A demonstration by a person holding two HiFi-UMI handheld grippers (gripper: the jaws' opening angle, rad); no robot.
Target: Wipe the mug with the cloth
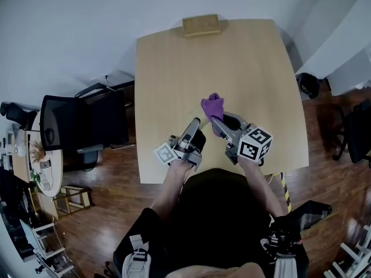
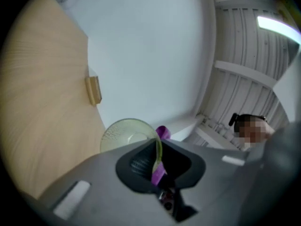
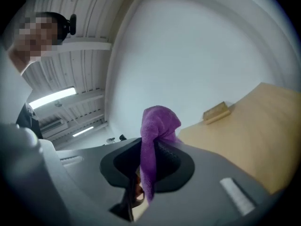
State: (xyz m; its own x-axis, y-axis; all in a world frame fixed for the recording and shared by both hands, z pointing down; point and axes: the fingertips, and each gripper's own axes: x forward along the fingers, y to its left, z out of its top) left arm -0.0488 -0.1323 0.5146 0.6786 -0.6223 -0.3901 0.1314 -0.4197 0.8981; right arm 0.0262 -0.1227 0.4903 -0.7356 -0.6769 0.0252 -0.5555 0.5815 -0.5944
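A pale yellow-green see-through mug (image 2: pixel 124 133) is tipped on its side in the left gripper view, its thin rim running between the jaws. My left gripper (image 2: pixel 157 149) is shut on that rim. In the head view the mug (image 1: pixel 193 112) is only a faint pale shape ahead of the left gripper (image 1: pixel 195 123). A purple cloth (image 3: pixel 157 126) hangs bunched between the jaws of my right gripper (image 3: pixel 150 149), which is shut on it. From the head camera the cloth (image 1: pixel 213 105) sits just right of the mug, above the right gripper (image 1: pixel 215 120); a corner of the cloth (image 2: pixel 163 132) peeks past the mug.
The light wooden table (image 1: pixel 243 68) carries a small wooden block (image 1: pixel 201 25) at its far edge, also seen as the block (image 2: pixel 93 89) and the block (image 3: pixel 216 112). A black office chair (image 1: pixel 69 123) stands left of the table. Both grippers hover near the table's front edge.
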